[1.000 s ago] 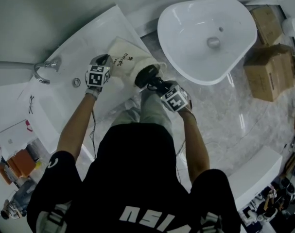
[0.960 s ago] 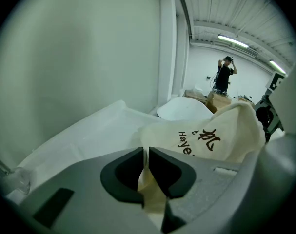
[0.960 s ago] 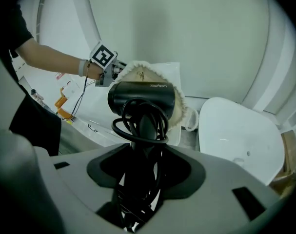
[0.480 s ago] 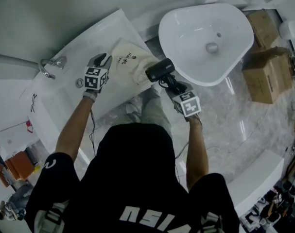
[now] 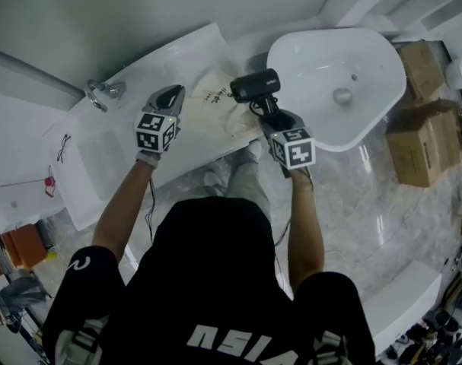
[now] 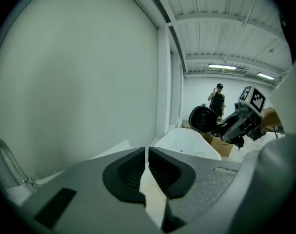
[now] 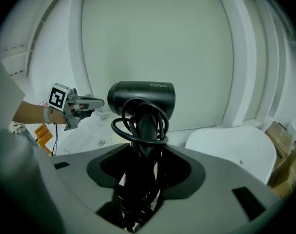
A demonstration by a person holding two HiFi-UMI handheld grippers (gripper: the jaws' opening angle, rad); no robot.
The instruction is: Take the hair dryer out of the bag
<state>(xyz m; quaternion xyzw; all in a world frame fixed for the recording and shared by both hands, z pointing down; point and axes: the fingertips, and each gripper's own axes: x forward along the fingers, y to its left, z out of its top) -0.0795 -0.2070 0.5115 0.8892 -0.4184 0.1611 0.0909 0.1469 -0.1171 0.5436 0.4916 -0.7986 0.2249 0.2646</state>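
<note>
The black hair dryer (image 5: 255,86), its cord wound round the handle, is up in the air above the cream cloth bag (image 5: 215,109). My right gripper (image 5: 267,112) is shut on the handle; in the right gripper view the dryer (image 7: 142,97) stands upright between the right gripper's (image 7: 143,169) jaws. The bag lies flat on the white ledge. My left gripper (image 5: 172,92) hovers over the bag's left end. Its jaws have just been closing; in the left gripper view the left gripper (image 6: 147,165) shows only a thin slit with nothing between. The dryer (image 6: 202,119) shows there at the right.
A white basin (image 5: 329,74) stands to the right of the bag. A chrome tap (image 5: 105,91) sits at the ledge's left end over the white tub (image 5: 93,166). Cardboard boxes (image 5: 425,139) are on the floor at the right. A person (image 6: 217,99) stands far off.
The hair dryer has come out of the bag's mouth and risen with my right gripper. My left gripper has let go of the bag and lifted off it.
</note>
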